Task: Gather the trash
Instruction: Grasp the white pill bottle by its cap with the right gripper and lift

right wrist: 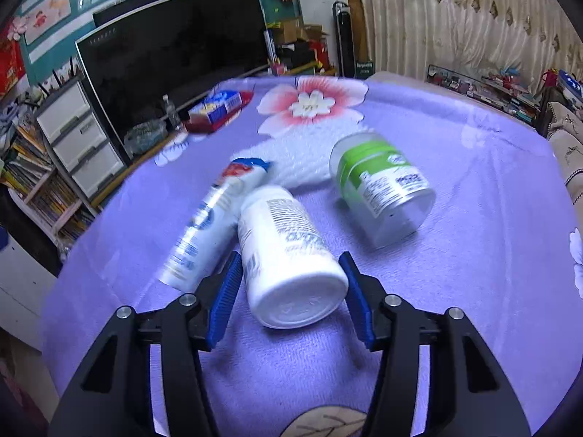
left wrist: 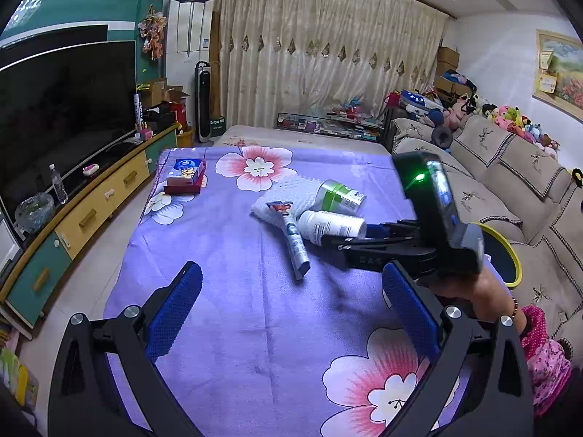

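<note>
Against the white bottle, between the right gripper's unclenched pads, leans a tube; left gripper released.

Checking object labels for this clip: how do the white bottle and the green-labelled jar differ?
The white bottle is plain white and narrower; the green-labelled jar is wider, with a green band. The bottle lies between the right tool's fingers; the jar lies apart, untouched. The bottle touches the tube; the jar does not. Both lie on their sides.
</note>
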Available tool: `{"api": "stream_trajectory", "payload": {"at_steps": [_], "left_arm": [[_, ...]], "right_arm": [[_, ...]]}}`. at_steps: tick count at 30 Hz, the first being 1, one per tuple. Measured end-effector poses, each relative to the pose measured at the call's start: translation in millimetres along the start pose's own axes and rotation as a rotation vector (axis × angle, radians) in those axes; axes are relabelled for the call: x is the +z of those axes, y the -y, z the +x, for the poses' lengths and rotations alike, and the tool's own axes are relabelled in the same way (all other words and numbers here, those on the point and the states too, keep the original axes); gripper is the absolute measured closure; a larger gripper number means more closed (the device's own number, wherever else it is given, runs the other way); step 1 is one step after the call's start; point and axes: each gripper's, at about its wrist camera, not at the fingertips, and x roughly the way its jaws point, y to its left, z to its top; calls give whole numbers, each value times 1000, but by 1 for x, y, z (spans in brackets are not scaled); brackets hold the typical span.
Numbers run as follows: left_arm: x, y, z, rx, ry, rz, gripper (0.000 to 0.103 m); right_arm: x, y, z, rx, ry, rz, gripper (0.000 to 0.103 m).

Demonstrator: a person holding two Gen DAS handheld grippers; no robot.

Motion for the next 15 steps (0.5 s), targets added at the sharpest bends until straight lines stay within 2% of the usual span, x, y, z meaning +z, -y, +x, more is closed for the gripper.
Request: {"api": "stream_trajectory", "payload": {"at_steps": [3,4,15], "left_arm": [[0,2,1,1,-2,3,5],[0,2,1,1,-4,3,5],[2,20,16,-7,-32,31,5]], "right_arm": [[-3,0,-15,13,24,17,53],[-5,0,-24,19,40,22,58],[-33,26,-96,16,150,110,58]]}}
